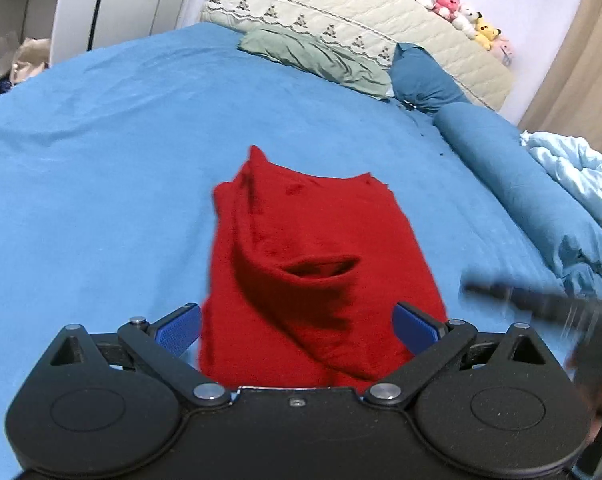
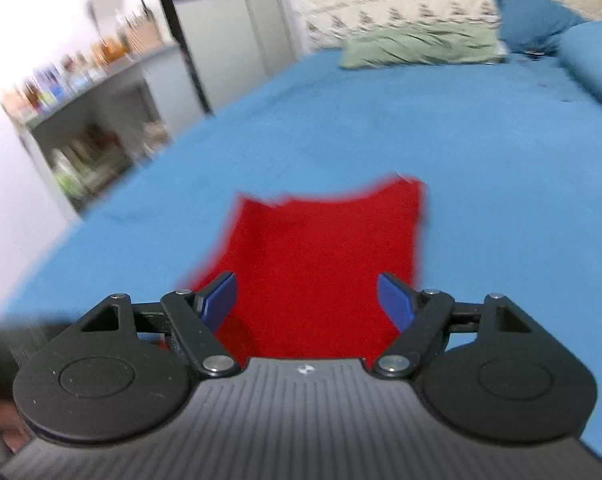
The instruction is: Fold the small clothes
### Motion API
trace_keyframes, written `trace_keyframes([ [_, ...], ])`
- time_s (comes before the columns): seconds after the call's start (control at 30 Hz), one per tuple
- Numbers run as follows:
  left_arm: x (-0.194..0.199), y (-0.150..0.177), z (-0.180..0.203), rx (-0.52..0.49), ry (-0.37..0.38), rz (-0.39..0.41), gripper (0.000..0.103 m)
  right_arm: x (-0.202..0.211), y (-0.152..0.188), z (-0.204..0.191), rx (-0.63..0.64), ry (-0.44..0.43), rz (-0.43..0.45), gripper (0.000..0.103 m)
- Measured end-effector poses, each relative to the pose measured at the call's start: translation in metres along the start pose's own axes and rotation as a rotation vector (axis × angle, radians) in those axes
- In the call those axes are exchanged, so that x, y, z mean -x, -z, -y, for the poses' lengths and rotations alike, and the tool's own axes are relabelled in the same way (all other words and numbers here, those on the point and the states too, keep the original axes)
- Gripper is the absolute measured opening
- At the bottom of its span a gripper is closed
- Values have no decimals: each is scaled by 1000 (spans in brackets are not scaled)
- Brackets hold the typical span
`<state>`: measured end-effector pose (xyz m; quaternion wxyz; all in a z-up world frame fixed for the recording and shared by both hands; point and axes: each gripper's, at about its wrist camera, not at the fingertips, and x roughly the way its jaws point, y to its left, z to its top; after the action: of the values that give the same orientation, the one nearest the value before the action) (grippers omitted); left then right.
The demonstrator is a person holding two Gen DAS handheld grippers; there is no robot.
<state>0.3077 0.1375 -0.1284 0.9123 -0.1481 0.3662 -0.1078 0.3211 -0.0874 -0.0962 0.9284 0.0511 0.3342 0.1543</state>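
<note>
Both tools tilt downward over the blue bedsheet (image 1: 101,168). The left gripper (image 1: 297,330) and right gripper (image 2: 307,300) have jaws spread apart, the folded red knit garment (image 1: 301,248) lying directly ahead, ungripped.

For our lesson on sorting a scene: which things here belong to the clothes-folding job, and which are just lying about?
Job:
red garment, partly folded
blue bed sheet it lies on
left tongs, open
right tongs, open

Lying about:
green pillow
blue pillows
plush toys
pale duvet
shelf of bottles
</note>
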Motion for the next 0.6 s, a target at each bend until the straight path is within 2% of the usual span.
trace_keyframes([
  [0.1,-12,0,10,7,7,-9,102,-2,43,2,35,88,-25,91],
  [0.27,-35,-4,18,18,-24,-23,100,-14,87,4,30,144,-42,90],
  [0.47,-37,-3,16,29,-33,-24,99,-26,92,8,9,190,-43,88],
  [0.6,-40,-3,16,30,-46,-16,99,-29,87,10,-33,206,4,88],
])
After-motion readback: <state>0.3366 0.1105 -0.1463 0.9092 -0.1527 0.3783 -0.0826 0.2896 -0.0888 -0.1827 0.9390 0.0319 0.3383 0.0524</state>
